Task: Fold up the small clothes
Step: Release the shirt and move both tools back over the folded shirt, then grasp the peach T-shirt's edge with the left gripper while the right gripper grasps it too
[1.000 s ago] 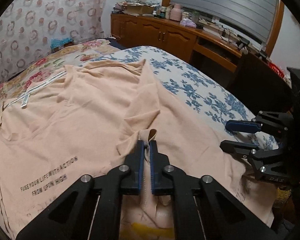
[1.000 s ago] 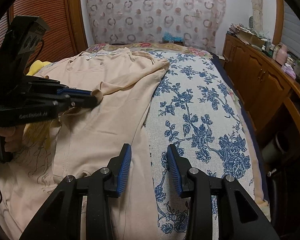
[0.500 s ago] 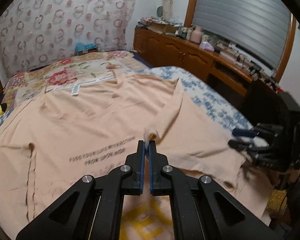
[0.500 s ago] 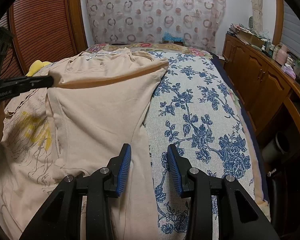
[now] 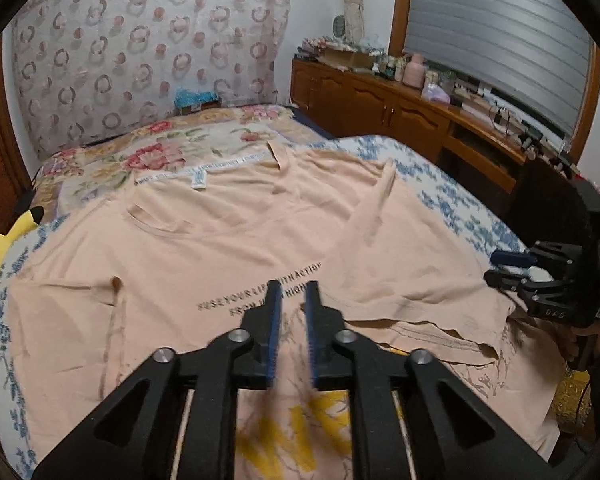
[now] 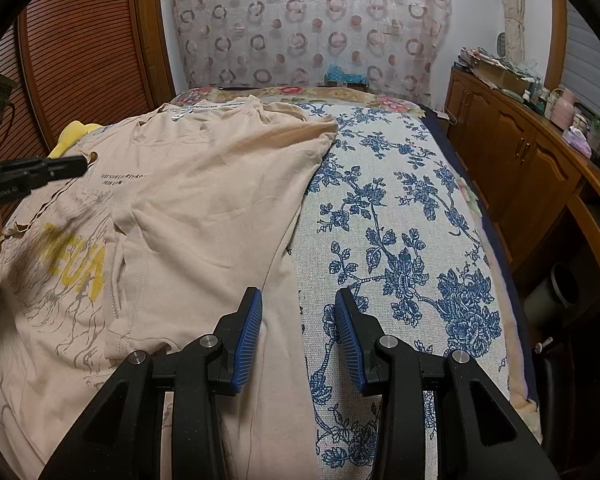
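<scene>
Bedroom, bed in blue-flowered white cover (image 6: 400,220); peach cotton T-shirt (image 5: 220,248) spread across its left, right side folded inward. Left gripper (image 5: 291,320) and right gripper (image 6: 298,332): jaws spread, empty. Next, probably: pinch left sleeve, fold inward.

The left gripper (image 5: 291,300) hovers above the printed chest of the peach T-shirt (image 5: 204,256), its blue-padded jaws parted by a narrow gap with nothing between them. The right gripper (image 6: 299,312) hangs over the shirt's right-hand edge, jaws spread wide and empty. Seen from the left wrist view, the right gripper (image 5: 512,270) sits near the shirt's far right hem.
</scene>
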### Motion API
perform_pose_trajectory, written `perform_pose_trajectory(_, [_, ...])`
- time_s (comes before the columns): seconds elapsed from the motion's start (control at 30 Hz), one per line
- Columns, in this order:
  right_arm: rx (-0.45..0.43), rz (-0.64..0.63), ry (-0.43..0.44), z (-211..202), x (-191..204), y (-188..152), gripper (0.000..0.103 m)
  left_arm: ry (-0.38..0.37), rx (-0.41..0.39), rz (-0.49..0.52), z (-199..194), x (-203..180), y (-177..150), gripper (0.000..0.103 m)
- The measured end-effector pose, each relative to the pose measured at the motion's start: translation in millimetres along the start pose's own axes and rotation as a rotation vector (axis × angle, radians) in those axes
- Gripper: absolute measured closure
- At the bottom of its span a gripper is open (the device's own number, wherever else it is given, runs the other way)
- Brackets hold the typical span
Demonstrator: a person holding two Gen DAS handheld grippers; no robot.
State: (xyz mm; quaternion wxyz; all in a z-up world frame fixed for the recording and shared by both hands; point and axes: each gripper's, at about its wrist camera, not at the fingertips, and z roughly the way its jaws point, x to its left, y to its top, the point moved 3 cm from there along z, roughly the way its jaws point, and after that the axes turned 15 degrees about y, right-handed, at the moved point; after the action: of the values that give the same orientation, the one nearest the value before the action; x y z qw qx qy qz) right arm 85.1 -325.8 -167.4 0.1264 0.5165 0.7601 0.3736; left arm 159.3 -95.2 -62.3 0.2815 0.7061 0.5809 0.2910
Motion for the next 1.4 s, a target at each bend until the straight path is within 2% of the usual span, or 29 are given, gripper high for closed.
perform_pose_trajectory(0.03, [0.0, -0.001, 0.0, 0, 0, 0, 0.064, 0.003, -0.008, -0.004, -3, 4, 1, 0.073])
perform_pose_trajectory(0.07, [0.0, 0.0, 0.001, 0, 0, 0, 0.063, 0.009, -0.019, -0.011, -6, 10, 2, 0.069])
perform_pose_trajectory(0.13, [0.001, -0.002, -0.001, 0, 0, 0, 0.063, 0.005, -0.024, -0.016, -9, 20, 3, 0.056])
perform_pose_trajectory(0.17, [0.002, -0.004, -0.001, 0, 0, 0, 0.063, 0.01, -0.022, -0.021, -9, 26, 3, 0.053])
perform_pose_trajectory(0.23, [0.002, -0.002, 0.0, 1, -1, 0, 0.063, 0.034, -0.021, -0.036, -10, 39, 2, 0.039])
perform_pose_trajectory(0.33, [0.003, -0.005, -0.002, 1, -2, 0, 0.063, 0.066, -0.02, -0.062, -12, 63, 0, 0.033])
perform_pose_trajectory(0.5, [0.011, -0.011, 0.005, 3, 0, 2, 0.059, 0.178, -0.008, -0.096, -11, 106, -11, 0.033])
perform_pose_trajectory(0.53, [0.015, -0.013, 0.013, 3, 0, 2, 0.055, 0.198, 0.001, -0.103, -9, 116, -13, 0.033])
perform_pose_trajectory(0.63, [0.034, -0.037, 0.016, 6, 3, 5, 0.048, 0.232, 0.029, -0.13, -2, 140, -23, 0.033])
perform_pose_trajectory(0.77, [0.048, -0.009, 0.029, 10, -4, 14, 0.047, 0.274, 0.066, -0.166, 8, 169, -33, 0.033])
perform_pose_trajectory(1.07, [0.038, 0.029, 0.056, 38, -29, 68, 0.047, 0.315, 0.14, -0.21, 40, 208, -41, 0.033])
perform_pose_trajectory(1.23, [0.054, 0.059, 0.049, 69, -48, 94, 0.047, 0.311, 0.173, -0.225, 55, 223, -39, 0.033])
perform_pose_trajectory(1.4, [0.071, 0.036, 0.048, 91, -53, 110, 0.047, 0.309, 0.19, -0.222, 65, 233, -36, 0.033])
